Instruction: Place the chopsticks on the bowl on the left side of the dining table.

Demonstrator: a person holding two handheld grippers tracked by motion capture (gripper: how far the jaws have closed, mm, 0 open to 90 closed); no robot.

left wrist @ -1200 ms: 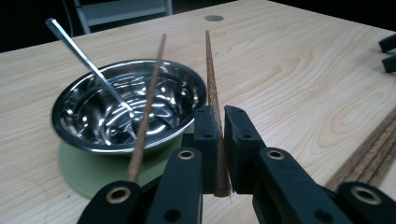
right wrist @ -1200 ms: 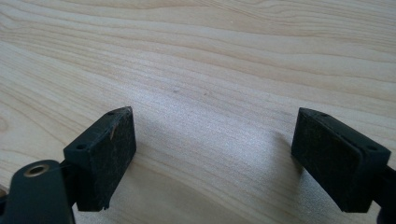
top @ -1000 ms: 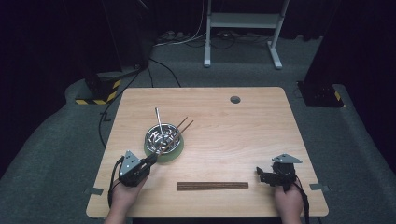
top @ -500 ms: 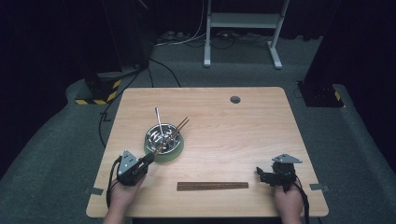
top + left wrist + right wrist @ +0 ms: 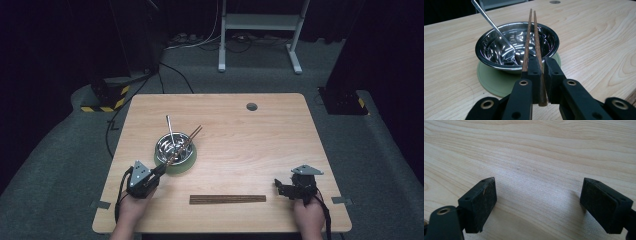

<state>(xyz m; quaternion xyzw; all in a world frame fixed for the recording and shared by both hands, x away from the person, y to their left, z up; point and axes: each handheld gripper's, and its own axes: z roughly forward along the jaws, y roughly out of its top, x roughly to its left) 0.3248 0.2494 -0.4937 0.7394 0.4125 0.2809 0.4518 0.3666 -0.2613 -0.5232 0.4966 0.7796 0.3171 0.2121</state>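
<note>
Left tongs [image 5: 539, 75] clamped, right tongs [image 5: 539, 202] spread wide

Comparison of the high view across the last second: no change can be made out. The left hand-held gripper [image 5: 541, 67] shows no shift on the desk [image 5: 250, 145], and its jaws are as tightly closed on the pair of chopsticks [image 5: 531, 37] as before. The chopsticks slant across the steel bowl [image 5: 499, 50] at the same angle, their far ends past its rim. The right hand-held gripper [image 5: 537, 202], jaws apart over bare wood, has likewise not moved, nor has the wooden strip [image 5: 227, 199] between the two hands
</note>
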